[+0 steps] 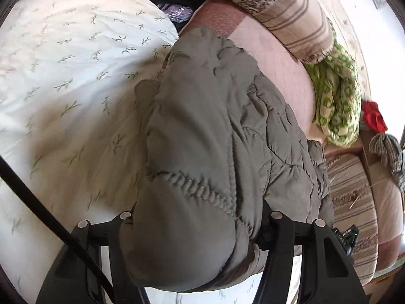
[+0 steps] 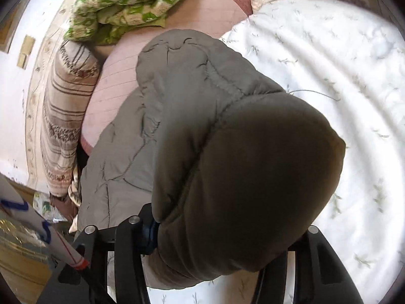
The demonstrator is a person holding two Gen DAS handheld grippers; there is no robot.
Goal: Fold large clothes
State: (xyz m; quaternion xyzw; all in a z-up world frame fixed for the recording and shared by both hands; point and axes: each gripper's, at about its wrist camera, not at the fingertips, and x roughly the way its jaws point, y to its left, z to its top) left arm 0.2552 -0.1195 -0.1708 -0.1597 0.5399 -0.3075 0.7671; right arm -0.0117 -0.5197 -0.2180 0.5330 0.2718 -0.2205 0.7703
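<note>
I had both claws, left gripper (image 1: 192,230) and right gripper (image 2: 222,230), clamped on the grey quilted jacket (image 1: 215,131), which stretched toward twelve o'clock over the leaf-print duvet (image 1: 63,76).

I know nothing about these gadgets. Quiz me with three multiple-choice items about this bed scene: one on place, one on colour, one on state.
1. Where does the green-and-white patterned quilt lie?
A. beyond the coat, by the wall
B. under the coat
C. on the floor

2. What colour is the puffy quilted coat?
A. red
B. grey-green
C. navy

3. The left gripper and right gripper are:
A. both empty
B. both clamped on the coat
C. one clamped

Answers: A, it is bunched against the wall; B, both views show grey-green; B, padding bulges between each pair of jaws.
</note>
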